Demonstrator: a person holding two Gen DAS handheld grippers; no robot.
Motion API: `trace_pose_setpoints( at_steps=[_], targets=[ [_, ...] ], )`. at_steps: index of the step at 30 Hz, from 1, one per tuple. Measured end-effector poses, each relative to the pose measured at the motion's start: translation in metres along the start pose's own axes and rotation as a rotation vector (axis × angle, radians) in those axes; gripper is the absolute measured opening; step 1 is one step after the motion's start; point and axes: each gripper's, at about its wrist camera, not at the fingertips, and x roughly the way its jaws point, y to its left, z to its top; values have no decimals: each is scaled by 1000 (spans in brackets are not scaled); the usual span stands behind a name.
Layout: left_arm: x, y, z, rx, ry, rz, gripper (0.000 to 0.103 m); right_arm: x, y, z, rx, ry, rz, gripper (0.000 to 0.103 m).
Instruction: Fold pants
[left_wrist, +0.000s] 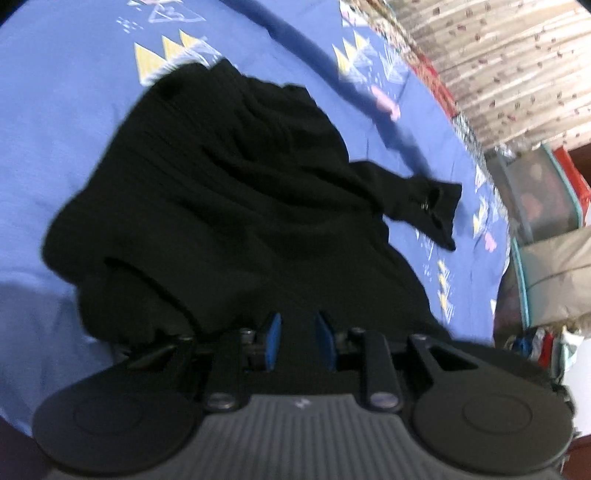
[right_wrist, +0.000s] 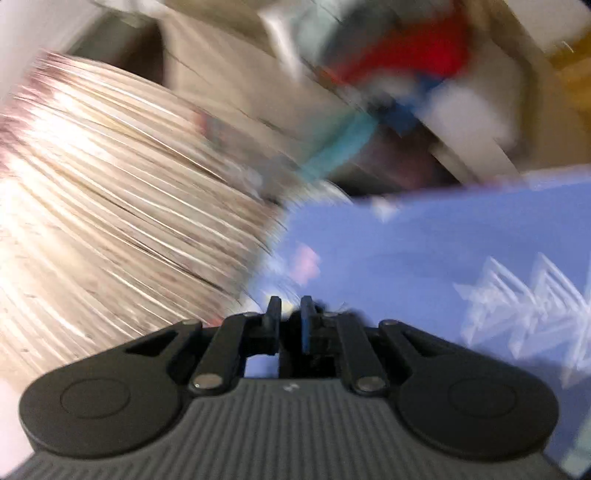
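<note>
Right, nearest to me in the left wrist view, my left gripper (left_wrist: 297, 330) is sitting low over the near edge of the black pants (left_wrist: 221, 206), its blue-padded fingers (left_wrist: 274, 334) standing a little apart with dark cloth filling the gap between them. Whether the pads are actually pinching that cloth, I cannot tell; the fabric runs right up to and under the fingertips. The pants are lying bunched and rumpled on the blue bedsheet (left_wrist: 55, 147), heaped toward the middle, and one narrow end is trailing out to the right, lying flat on the sheet. Beyond the heap, yellow and white triangle prints are showing on the sheet. Farther off on the right, a pale striped curtain (left_wrist: 509, 66) is hanging, with a clear storage box (left_wrist: 535, 192) below it just off the bed's edge.

Now the right wrist view is smearing badly with motion. My right gripper (right_wrist: 291, 314) is showing its two dark fingers (right_wrist: 274, 314) close together, only a narrow slit between them; something dark is sitting low in that slit, but I cannot tell if it is cloth. Beyond the tips, the blue sheet is spreading to the right, the curtain is blurring across the left, and red and blue clutter (right_wrist: 406, 62) is streaking at the far top.
</note>
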Motion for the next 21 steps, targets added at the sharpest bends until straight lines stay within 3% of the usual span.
trace_pose_setpoints(
  at_steps=[2,6,8,11,12,13,15,21],
  targets=[
    [5,1,-3,5,14,11,22,-12,-8,5,-26,-36,-29,2],
    [15,11,-7,-16,44,46,22,-32,-64,-6,-1,-4,-304,3],
    [17,13,-8,-21,54,52,22,-39,-80,-16,-17,9,-395,7],
    [16,12,-6,-8,52,52,22,-34,-81,-33,-45,76,-399,11],
    [15,11,-5,-8,49,52,23,-25,-80,-38,-54,116,-386,23],
    [15,11,-4,-10,47,52,24,-13,-78,-44,-60,161,-369,44],
    [14,10,-4,-12,43,49,25,12,-74,-57,-73,230,-342,58],
    [12,5,-6,4,44,67,25,91,-67,-101,-134,335,-397,56]
  ],
)
